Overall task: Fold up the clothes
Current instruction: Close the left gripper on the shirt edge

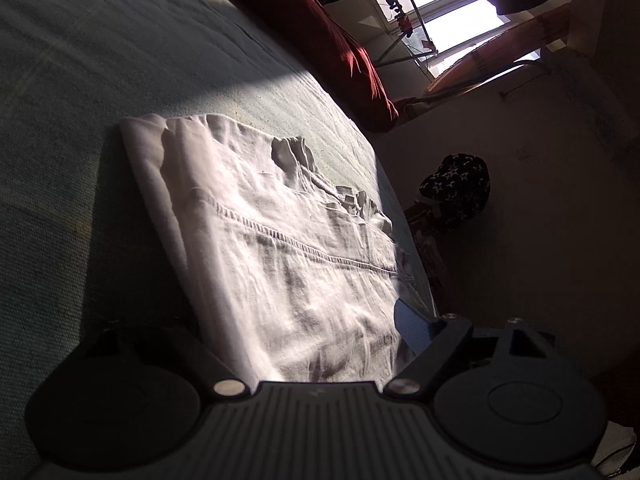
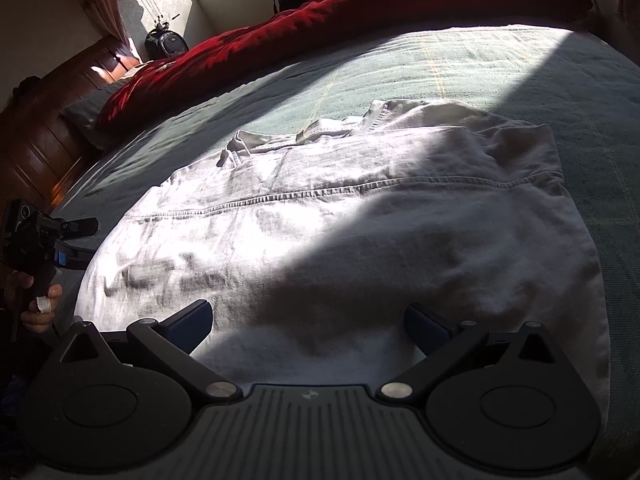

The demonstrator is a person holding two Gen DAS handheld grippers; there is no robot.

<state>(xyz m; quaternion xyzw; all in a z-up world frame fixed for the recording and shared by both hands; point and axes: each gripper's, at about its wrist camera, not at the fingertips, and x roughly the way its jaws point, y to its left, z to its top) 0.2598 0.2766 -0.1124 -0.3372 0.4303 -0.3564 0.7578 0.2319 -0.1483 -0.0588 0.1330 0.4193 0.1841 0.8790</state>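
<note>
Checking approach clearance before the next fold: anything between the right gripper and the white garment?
Nothing visible. The right gripper hangs open directly over the near edge of the white garment, which lies flat on the green bedspread. The red blanket sits well beyond it; the left gripper is off to the side.

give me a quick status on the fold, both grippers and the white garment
Right gripper open, empty, at near edge of white garment. Left gripper at garment's side, state unclear. Garment lies folded on green bedspread. Nothing in the way.
</note>
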